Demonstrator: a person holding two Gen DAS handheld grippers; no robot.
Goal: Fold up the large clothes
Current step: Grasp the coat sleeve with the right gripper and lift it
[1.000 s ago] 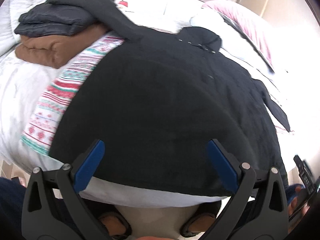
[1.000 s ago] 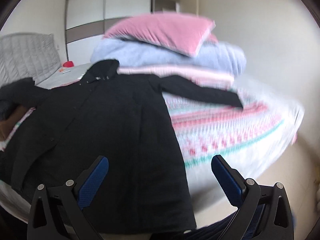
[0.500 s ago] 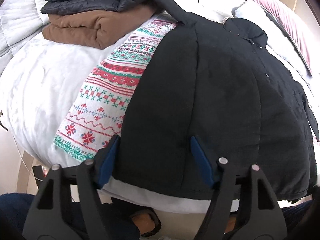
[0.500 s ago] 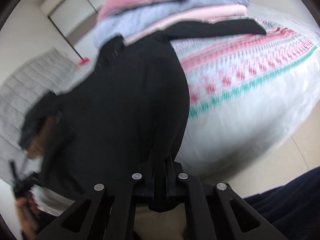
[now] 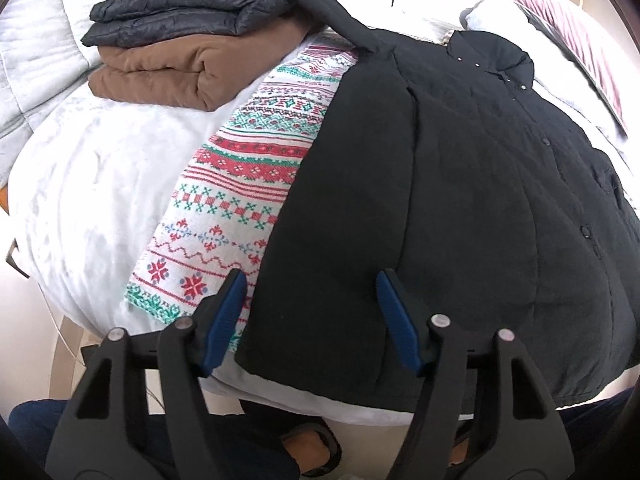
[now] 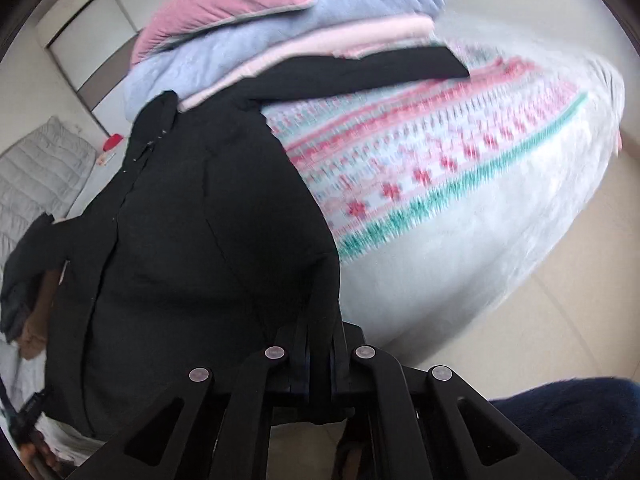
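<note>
Matt black cloth coat (image 5: 460, 208)

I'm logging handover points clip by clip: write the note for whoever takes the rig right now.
Right tool: shut on the black coat, pinching its hem corner at the near edge of the bed.
Left tool: open, empty, poised over the coat's other hem corner, blue pads not touching cloth.
Coat: spread flat, front up, over the patterned blanket; one sleeve is stretched out sideways, the other drapes over the folded stack.
Done: coat laid out, one corner gripped.
Left: grip the second corner, then all folds.
</note>
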